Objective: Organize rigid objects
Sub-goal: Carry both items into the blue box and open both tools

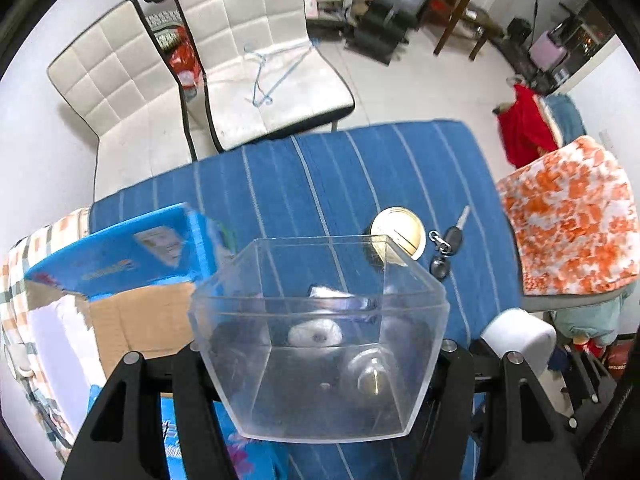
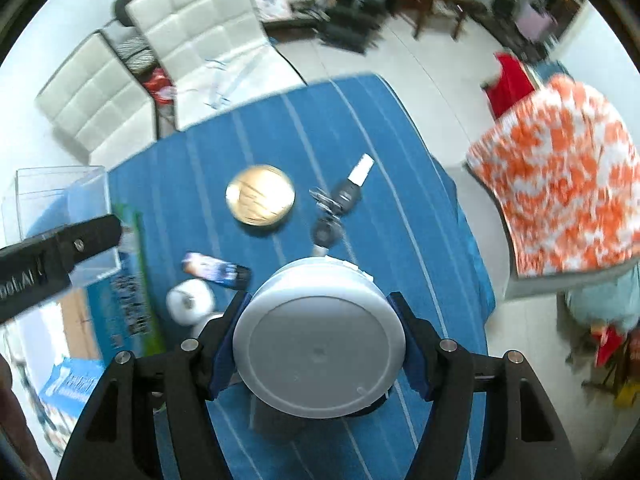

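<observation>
My left gripper (image 1: 320, 364) is shut on a clear plastic box (image 1: 320, 320), held above the blue striped tablecloth (image 1: 320, 176). Through its walls I see a white roll (image 1: 316, 334) and a small packet, blurred. In the right wrist view my right gripper (image 2: 320, 348) is shut on a white round jar (image 2: 320, 344), its flat end facing the camera. Beyond the jar lie a gold round tin (image 2: 260, 196), a car key with fob (image 2: 340, 204), a dark packet (image 2: 218, 270) and the white roll (image 2: 190, 300). The clear box (image 2: 60, 208) is at the left.
A blue-printed cardboard carton (image 1: 120, 280) lies open at the table's left. Two white padded chairs (image 1: 260, 60) stand beyond the far edge. An orange-and-white blanket (image 1: 572, 216) covers something at the right. Floor clutter fills the far room.
</observation>
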### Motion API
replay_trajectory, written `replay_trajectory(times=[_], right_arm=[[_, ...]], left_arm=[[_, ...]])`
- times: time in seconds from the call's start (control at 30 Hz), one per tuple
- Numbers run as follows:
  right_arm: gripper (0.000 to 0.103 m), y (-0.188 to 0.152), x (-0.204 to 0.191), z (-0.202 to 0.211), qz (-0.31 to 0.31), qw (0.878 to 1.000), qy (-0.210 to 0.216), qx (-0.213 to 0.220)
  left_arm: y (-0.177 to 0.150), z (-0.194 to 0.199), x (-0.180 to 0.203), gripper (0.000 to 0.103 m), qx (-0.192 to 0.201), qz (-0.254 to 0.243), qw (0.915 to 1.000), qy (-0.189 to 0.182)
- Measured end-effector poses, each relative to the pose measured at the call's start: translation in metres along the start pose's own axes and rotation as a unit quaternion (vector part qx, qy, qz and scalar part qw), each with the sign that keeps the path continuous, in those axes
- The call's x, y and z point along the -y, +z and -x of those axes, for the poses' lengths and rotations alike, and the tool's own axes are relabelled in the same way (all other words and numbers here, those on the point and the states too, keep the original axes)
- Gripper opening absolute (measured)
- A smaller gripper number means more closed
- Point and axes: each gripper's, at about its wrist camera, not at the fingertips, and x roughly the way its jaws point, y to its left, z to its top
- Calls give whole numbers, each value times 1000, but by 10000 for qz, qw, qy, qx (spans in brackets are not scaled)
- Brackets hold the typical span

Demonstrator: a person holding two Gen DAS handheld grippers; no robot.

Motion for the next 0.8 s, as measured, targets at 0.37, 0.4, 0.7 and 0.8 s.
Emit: replay_trajectory(times=[0.37,0.4,0.7,0.8], right_arm=[[70,-24,-110,62,620,9964,316,492],[70,-27,-122,65,664,9959,336,518],[70,-36,-225,55,1069,9908,699,443],[70,-35,-255,33,1226,9886,817,297]], left_arm=[[-38,68,-76,61,592,234,9980,34],[-42,73,-86,61,624,246,9977,44],[-58,76,-184,61,638,644,9959,-8],[-62,50,-220,61,361,921,9947,-286]])
